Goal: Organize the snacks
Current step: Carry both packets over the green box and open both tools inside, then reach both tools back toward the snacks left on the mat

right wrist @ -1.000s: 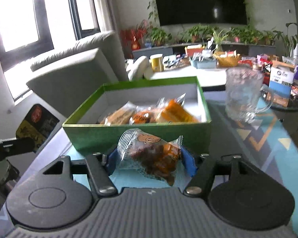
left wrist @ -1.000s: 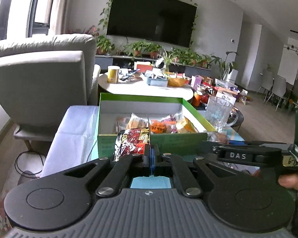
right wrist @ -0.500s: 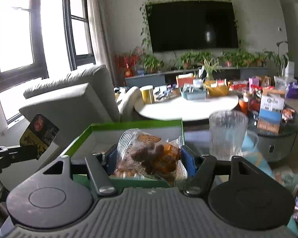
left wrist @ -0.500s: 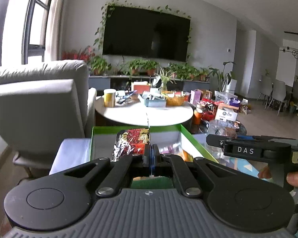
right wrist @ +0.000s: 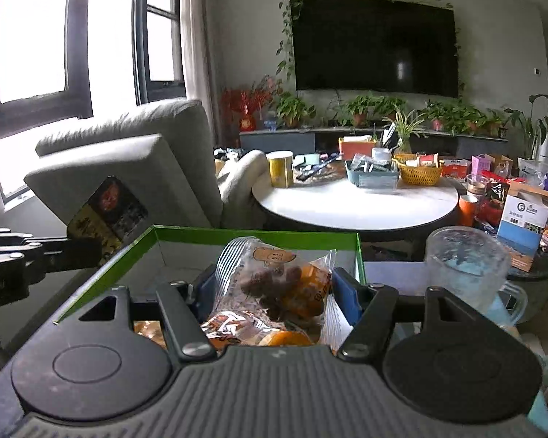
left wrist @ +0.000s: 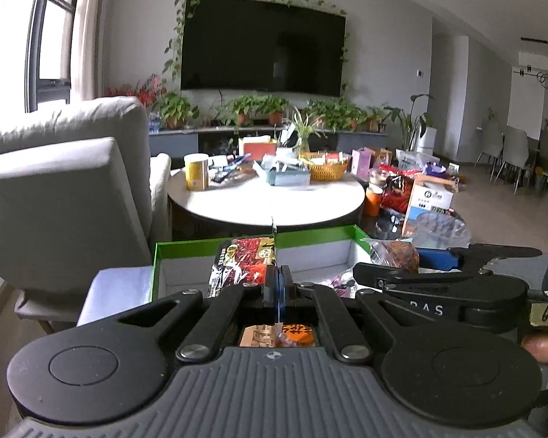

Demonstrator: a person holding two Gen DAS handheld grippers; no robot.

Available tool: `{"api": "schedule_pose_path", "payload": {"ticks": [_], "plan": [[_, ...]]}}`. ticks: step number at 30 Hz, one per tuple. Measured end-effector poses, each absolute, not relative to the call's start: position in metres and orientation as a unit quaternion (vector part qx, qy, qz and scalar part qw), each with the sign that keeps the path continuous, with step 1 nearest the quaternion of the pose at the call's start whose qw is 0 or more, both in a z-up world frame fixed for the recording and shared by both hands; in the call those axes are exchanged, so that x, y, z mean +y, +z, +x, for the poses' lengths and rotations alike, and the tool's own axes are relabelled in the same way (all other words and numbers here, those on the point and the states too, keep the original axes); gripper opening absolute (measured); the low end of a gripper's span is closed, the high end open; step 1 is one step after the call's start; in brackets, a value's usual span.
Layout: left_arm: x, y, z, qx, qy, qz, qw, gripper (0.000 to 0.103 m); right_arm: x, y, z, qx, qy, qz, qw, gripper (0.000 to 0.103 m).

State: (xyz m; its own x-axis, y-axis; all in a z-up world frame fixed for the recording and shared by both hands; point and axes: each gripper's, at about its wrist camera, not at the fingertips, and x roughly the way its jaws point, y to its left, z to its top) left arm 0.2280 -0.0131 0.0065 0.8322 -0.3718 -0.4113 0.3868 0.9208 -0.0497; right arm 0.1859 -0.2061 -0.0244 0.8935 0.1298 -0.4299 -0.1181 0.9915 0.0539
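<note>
My left gripper (left wrist: 277,277) is shut on the edge of a flat red and black snack packet (left wrist: 243,264), which stands up over the green box (left wrist: 186,246). In the right wrist view that packet (right wrist: 107,215) shows at the left, held over the box's left wall. My right gripper (right wrist: 274,284) is shut on a clear bag of brown and orange snacks (right wrist: 277,281), held above the inside of the green box (right wrist: 255,235). Orange packets (left wrist: 296,335) lie in the box below. The right gripper with its bag (left wrist: 398,255) shows at the right of the left wrist view.
A clear glass mug (right wrist: 467,266) stands just right of the box. Beyond are a round white table (right wrist: 354,200) crowded with a yellow tin, baskets and packets, a grey armchair (right wrist: 135,157) at the left, and a small carton (right wrist: 526,219) at the right.
Both grippers have moved forward over the green box with their packets; the box's front wall has passed under them, and its far wall and the round table look closer.
</note>
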Motion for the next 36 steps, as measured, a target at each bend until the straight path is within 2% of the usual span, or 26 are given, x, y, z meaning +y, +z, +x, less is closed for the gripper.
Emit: {"api": "schedule_pose_path", "payload": {"ticks": [10, 12, 13, 16, 27, 36], "plan": [[-0.020, -0.041, 0.271, 0.274, -0.190, 0.025, 0.942, 0.002, -0.205, -0.058, 0.211, 0.257, 0.056, -0.017, 0.965, 0.045], [-0.020, -0.051, 0.271, 0.291, -0.188, 0.031, 0.938, 0.007, -0.206, -0.065, 0.212, 0.263, 0.065, -0.008, 0.963, 0.045], [-0.020, -0.055, 0.270, 0.299, -0.186, 0.032, 0.935, 0.013, -0.204, -0.066, 0.209, 0.259, 0.069, -0.017, 0.963, 0.045], [-0.014, -0.062, 0.266, 0.307, -0.186, 0.009, 0.933, 0.018, -0.195, -0.067, 0.203, 0.260, 0.063, -0.039, 0.963, 0.045], [-0.003, -0.057, 0.246, 0.351, -0.190, -0.051, 0.915, 0.019, -0.195, -0.062, 0.191, 0.293, 0.069, -0.033, 0.953, 0.046], [0.003, -0.053, 0.209, 0.346, -0.188, -0.032, 0.918, 0.020, -0.195, -0.058, 0.156, 0.295, 0.065, -0.018, 0.953, 0.046]]}}
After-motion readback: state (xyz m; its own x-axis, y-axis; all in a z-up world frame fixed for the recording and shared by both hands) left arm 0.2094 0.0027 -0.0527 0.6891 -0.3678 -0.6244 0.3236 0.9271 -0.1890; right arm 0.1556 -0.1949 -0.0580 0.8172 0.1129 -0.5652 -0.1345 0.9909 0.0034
